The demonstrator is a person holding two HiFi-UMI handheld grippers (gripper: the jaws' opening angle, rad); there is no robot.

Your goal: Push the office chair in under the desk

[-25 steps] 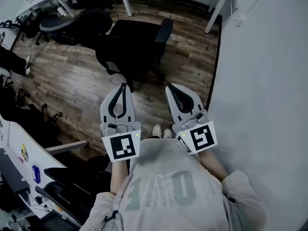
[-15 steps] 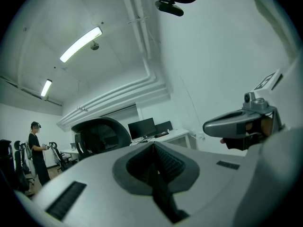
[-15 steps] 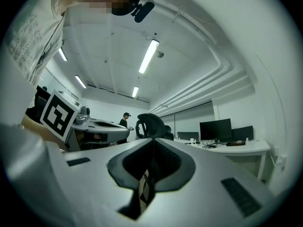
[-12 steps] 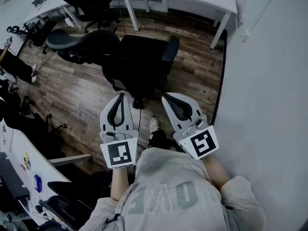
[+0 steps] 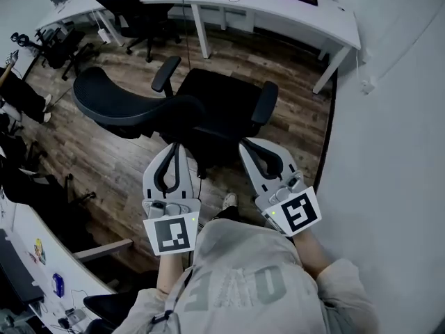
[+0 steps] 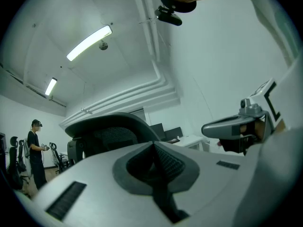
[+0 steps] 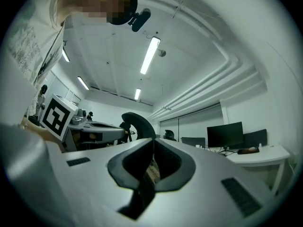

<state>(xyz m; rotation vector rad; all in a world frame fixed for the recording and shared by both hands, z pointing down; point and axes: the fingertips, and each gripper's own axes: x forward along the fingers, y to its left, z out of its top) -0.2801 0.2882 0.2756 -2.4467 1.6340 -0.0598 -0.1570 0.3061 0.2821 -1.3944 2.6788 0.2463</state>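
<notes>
A black office chair (image 5: 215, 113) with a curved mesh backrest (image 5: 132, 106) stands on the wood floor, pulled out from the long white desk (image 5: 278, 9) at the top of the head view. My left gripper (image 5: 179, 147) is shut and empty, its tip close to the backrest's near edge. My right gripper (image 5: 246, 145) is shut too, pointing at the seat near the right armrest (image 5: 265, 101). In the left gripper view the backrest (image 6: 109, 126) rises just beyond the closed jaws. The right gripper view shows the backrest (image 7: 139, 123) to the left and the desk (image 7: 258, 154) further off.
A grey wall (image 5: 396, 152) runs along the right. More black chairs (image 5: 132, 9) stand at the top left. Another desk (image 5: 28, 256) with clutter lies at the lower left. A standing person (image 6: 35, 150) is far off in the left gripper view. Monitors (image 7: 225, 135) sit on the desk.
The head view has tilted up, bringing the desk and the whole chair into sight. Both grippers have stayed shut, keeping close to the chair.
</notes>
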